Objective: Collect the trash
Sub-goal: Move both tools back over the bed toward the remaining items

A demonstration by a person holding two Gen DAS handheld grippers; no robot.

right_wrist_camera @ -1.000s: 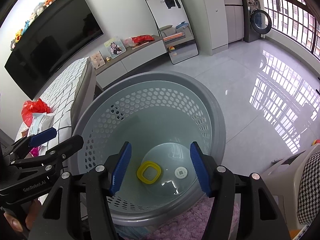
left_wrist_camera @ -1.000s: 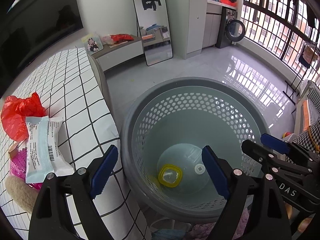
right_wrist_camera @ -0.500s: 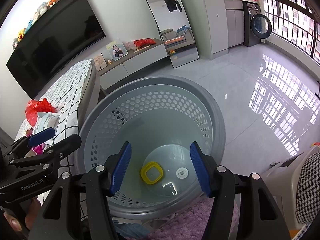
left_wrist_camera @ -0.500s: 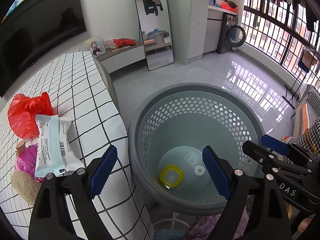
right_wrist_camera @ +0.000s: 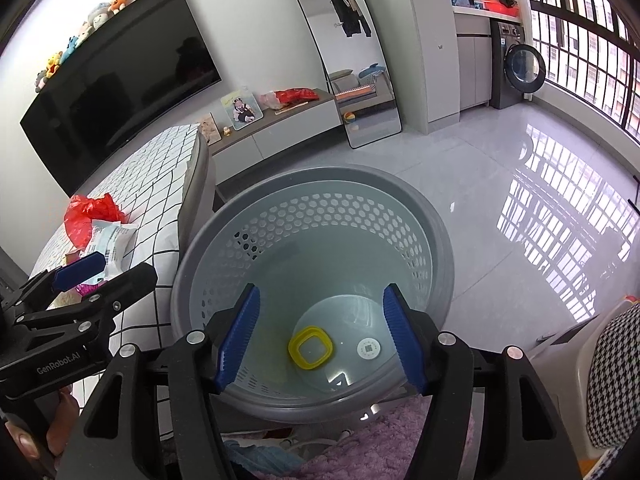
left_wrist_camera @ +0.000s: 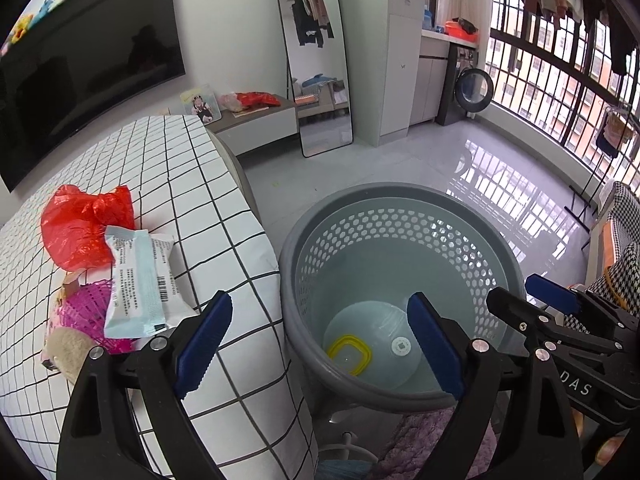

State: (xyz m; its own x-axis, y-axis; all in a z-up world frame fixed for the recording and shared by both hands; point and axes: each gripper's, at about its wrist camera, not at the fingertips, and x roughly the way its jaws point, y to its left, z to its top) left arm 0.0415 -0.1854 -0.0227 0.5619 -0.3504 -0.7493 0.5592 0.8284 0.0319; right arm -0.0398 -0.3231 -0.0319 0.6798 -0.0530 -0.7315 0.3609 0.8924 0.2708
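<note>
A grey perforated basket (left_wrist_camera: 400,190) (right_wrist_camera: 320,172) stands on the floor beside the checked table (left_wrist_camera: 180,184). In its bottom lies a yellow-rimmed lid (left_wrist_camera: 349,356) (right_wrist_camera: 311,347). On the table sit a red plastic bag (left_wrist_camera: 80,224) (right_wrist_camera: 90,214), a white and light-blue packet (left_wrist_camera: 138,284) (right_wrist_camera: 114,240), a pink mesh (left_wrist_camera: 86,316) and a beige lump (left_wrist_camera: 66,350). My left gripper (left_wrist_camera: 319,308) hangs over the table edge and basket rim, jaws opening, nothing between them. My right gripper (right_wrist_camera: 321,294) hangs above the basket, jaws opening and empty too.
A purple rug (right_wrist_camera: 360,432) lies at the basket's near side. A houndstooth seat (right_wrist_camera: 612,372) stands at the right. Farther off are a low cabinet (left_wrist_camera: 260,124), a leaning mirror (left_wrist_camera: 320,80), a wall television (left_wrist_camera: 88,60) and a washing machine (right_wrist_camera: 520,68).
Both grippers have drawn up and back from the basket, which now looks smaller. More of the table and its trash shows in the left wrist view. Both pairs of jaws stand slightly wider.
</note>
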